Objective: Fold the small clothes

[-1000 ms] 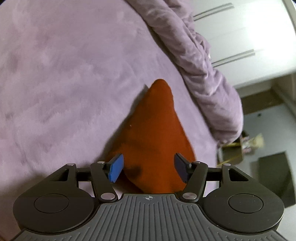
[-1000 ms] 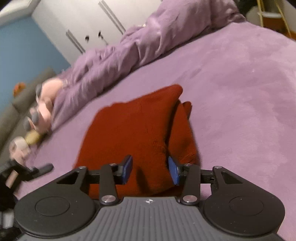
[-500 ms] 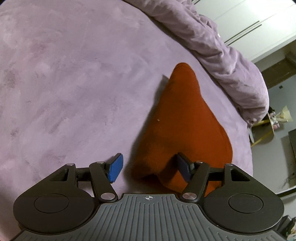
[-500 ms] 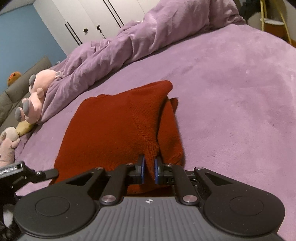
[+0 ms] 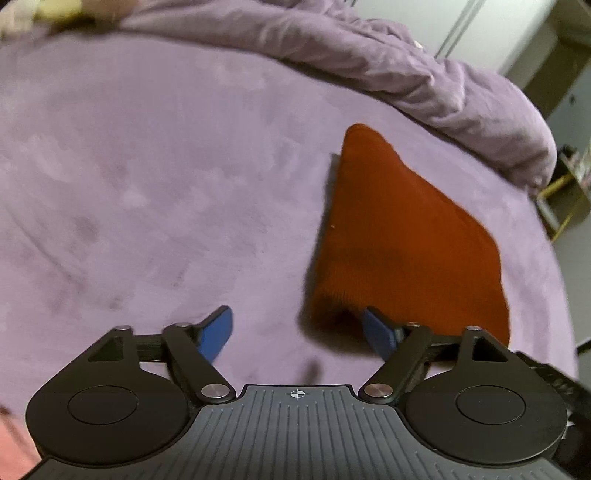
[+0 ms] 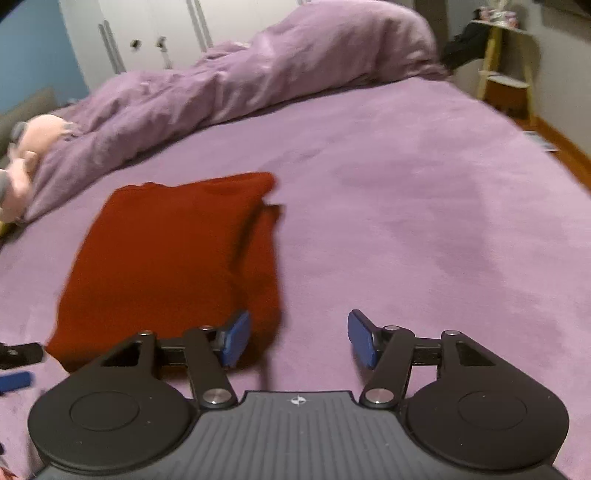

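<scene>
A folded rust-red knit garment [image 5: 402, 240] lies flat on the purple bedspread [image 5: 147, 184]. My left gripper [image 5: 297, 332] hovers at its near corner with the jaws opening. The right blue pad [image 5: 376, 332] is at the cloth's edge, the left pad over bare bedspread, and neither presses on anything. In the right wrist view the garment [image 6: 173, 258] lies to the left. My right gripper [image 6: 299, 338] is beside its near right edge, jaws opening, with only bedspread [image 6: 406, 184] between them. The left gripper's tip [image 6: 14, 380] shows at the far left.
A bunched purple duvet [image 6: 258, 74] runs along the far side of the bed. A pink plush toy [image 6: 22, 147] lies at its left end. White wardrobe doors [image 6: 147, 29] stand behind, and a wooden stool [image 6: 506, 85] is past the bed's right edge.
My right gripper, shut on the garment's fold half a second ago, has let go and shifted right. My left gripper has widened and rolled, so the garment now lies to its right.
</scene>
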`<action>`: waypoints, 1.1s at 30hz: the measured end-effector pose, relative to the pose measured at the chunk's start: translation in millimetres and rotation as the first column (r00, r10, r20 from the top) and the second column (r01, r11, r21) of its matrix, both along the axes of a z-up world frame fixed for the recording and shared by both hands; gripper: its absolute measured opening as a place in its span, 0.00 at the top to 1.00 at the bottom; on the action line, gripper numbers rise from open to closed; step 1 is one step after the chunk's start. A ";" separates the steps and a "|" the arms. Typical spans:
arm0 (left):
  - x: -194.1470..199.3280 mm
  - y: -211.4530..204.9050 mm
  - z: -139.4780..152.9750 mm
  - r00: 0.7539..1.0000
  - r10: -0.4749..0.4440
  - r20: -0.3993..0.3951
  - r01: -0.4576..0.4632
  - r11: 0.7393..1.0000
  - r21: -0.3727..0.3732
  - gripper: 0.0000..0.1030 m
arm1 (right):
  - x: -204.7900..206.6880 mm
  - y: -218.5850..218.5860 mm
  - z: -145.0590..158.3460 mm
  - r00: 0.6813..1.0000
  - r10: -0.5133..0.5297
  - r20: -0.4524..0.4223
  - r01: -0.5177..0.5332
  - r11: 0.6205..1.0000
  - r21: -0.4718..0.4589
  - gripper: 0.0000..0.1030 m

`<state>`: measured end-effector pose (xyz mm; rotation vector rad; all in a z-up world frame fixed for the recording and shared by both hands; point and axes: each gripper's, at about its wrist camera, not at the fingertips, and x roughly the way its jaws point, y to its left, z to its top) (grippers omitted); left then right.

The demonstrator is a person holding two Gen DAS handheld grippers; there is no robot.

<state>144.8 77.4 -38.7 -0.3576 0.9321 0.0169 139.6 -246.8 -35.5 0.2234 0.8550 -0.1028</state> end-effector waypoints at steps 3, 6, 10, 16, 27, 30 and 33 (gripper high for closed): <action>-19.5 -11.1 18.1 0.999 -0.025 0.043 0.022 0.997 0.069 0.09 | -25.4 -2.9 9.5 0.999 -0.004 -0.032 0.005 0.999 0.033 0.26; -32.9 -17.8 31.0 0.997 -0.035 0.065 0.028 0.995 0.094 0.07 | -46.4 3.4 18.1 0.998 0.030 -0.050 -0.028 0.999 0.042 0.06; -43.4 -29.6 41.7 0.997 -0.031 0.071 0.016 0.980 0.199 0.07 | -60.0 26.7 32.5 0.992 0.111 -0.058 -0.111 0.994 0.009 0.04; -49.8 -32.1 54.5 0.995 -0.052 0.081 0.028 0.962 0.271 0.06 | -59.5 60.9 52.9 0.986 0.162 -0.051 -0.163 0.986 -0.031 0.04; -35.8 -32.0 66.0 0.996 -0.067 0.063 0.044 0.948 0.315 0.05 | -37.0 95.2 52.6 0.964 0.196 -0.183 -0.207 0.977 -0.048 0.04; -29.0 -33.2 61.2 0.997 -0.074 0.036 0.060 0.953 0.296 0.05 | -33.1 97.6 52.0 0.961 0.181 -0.209 -0.198 0.978 -0.062 0.04; -24.3 -35.6 56.5 0.997 -0.075 0.015 0.067 0.951 0.301 0.05 | -32.8 98.8 53.5 0.960 0.172 -0.219 -0.194 0.978 -0.082 0.04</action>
